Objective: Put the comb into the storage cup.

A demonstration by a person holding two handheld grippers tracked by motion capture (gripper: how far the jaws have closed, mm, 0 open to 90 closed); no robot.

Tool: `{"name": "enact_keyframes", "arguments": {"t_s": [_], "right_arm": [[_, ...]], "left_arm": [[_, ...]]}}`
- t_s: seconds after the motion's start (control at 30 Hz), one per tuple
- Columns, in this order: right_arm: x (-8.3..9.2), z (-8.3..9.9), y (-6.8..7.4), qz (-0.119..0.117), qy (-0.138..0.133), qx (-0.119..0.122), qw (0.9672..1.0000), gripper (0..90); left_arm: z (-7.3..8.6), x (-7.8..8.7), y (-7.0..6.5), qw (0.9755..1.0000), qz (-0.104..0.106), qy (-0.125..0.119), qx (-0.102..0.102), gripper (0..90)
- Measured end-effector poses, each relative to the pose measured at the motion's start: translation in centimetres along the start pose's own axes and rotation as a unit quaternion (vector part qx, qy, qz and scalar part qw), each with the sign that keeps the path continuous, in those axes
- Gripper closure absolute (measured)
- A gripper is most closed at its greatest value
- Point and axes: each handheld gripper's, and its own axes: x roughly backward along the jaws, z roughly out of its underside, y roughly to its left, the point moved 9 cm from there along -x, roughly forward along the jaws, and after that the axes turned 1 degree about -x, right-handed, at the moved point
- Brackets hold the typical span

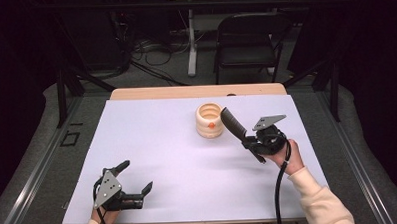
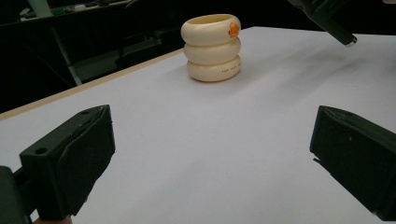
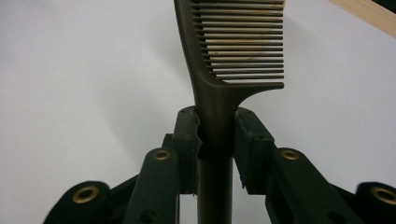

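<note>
Comb sits squeezed tight in my right gripper, just beside the cream ring holder. My left gripper rests wide open, holding nothing.

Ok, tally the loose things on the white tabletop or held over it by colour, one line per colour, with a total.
Cream: 1, the ribbed holder standing upright on the white tabletop.
Dark brown: 1, the comb, clamped by its handle in the right gripper.
Total: 2.
</note>
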Motion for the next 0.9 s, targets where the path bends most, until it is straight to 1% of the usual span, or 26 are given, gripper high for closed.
{"name": "enact_keyframes", "arguments": {"t_s": [0.33,0.77,0.9], "right_arm": [[-0.3,-0.2,0.1,0.0,0.0,-0.001,1.0,72.0],[-0.4,-1.7,0.4,-0.001,-0.015,0.005,0.9999,72.0],[-0.4,-2.1,0.4,0.0,-0.021,0.002,0.9998,72.0]], "left_arm": [[0.0,0.0,0.0,1.0,-0.001,0.0,0.0,0.2],[-0.1,0.1,0.1,1.0,-0.003,-0.002,0.0,0.3],[-0.1,0.1,0.0,1.0,-0.002,-0.003,0.0,0.3]]}}
